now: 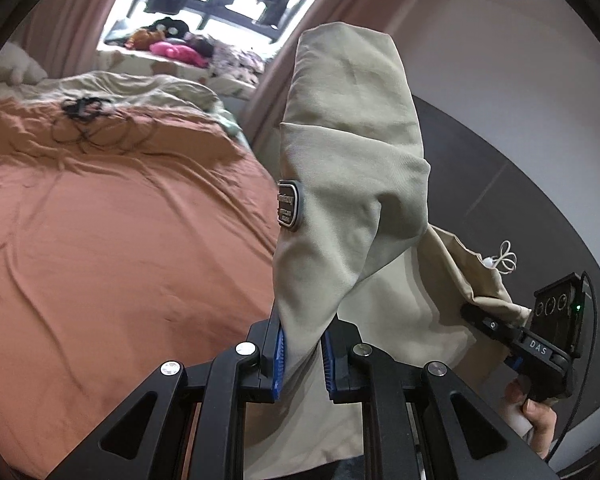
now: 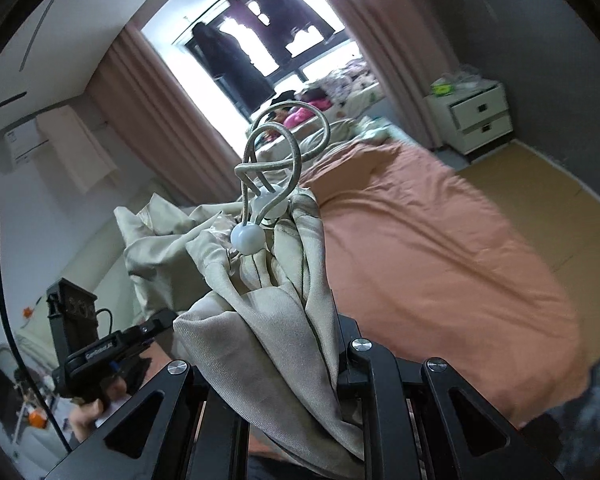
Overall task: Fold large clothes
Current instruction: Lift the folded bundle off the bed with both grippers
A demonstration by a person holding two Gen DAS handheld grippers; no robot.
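Note:
A large beige garment [image 1: 352,152] with a dark rubber badge [image 1: 289,206] hangs in the air to the right of the bed. My left gripper [image 1: 303,354] is shut on a fold of it between the blue pads [image 1: 279,360]. My right gripper [image 2: 300,344] is shut on another bunched edge of the garment [image 2: 268,320], where a white drawstring [image 2: 284,148] with a round toggle [image 2: 246,238] sticks up. The right gripper also shows in the left wrist view [image 1: 496,324]; the left gripper shows in the right wrist view [image 2: 156,326].
A bed with a rumpled orange sheet [image 1: 112,248] lies to the left, with black cables [image 1: 88,120] and a pale duvet at its far end. A window sill holds a pile of clothes [image 1: 176,48]. A white nightstand [image 2: 476,116] stands by the grey wall on wood floor.

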